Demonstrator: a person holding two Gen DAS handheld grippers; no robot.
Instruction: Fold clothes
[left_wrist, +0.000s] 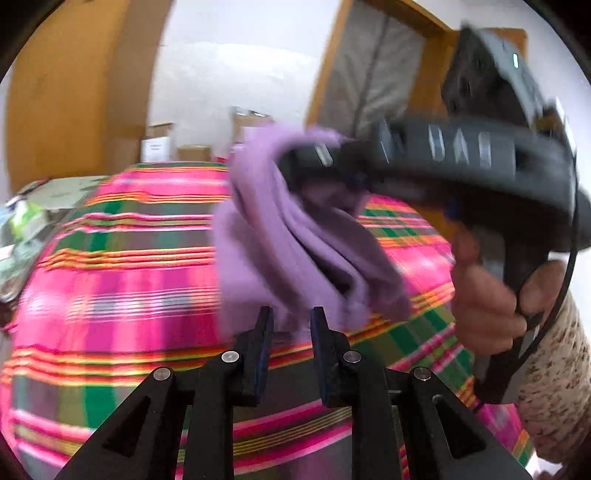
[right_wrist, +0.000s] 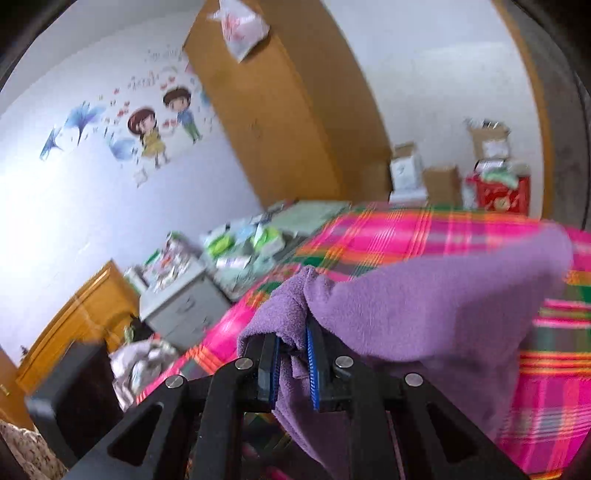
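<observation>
A purple fleece garment (left_wrist: 291, 236) hangs bunched above the pink plaid bedcover (left_wrist: 122, 266). My right gripper (right_wrist: 291, 343) is shut on a fold of the garment (right_wrist: 436, 306), which drapes off to the right over the bed. In the left wrist view the right gripper (left_wrist: 321, 162) shows at upper right, held by a hand, with the cloth hanging from it. My left gripper (left_wrist: 291, 321) sits just below the hanging cloth with its jaws a small gap apart and nothing visibly between them.
A grey drawer unit (right_wrist: 184, 306) with packets on top stands left of the bed. A wooden wardrobe (right_wrist: 280, 110) and cardboard boxes (right_wrist: 439, 181) stand along the far wall. A dark box (right_wrist: 74, 391) sits at lower left.
</observation>
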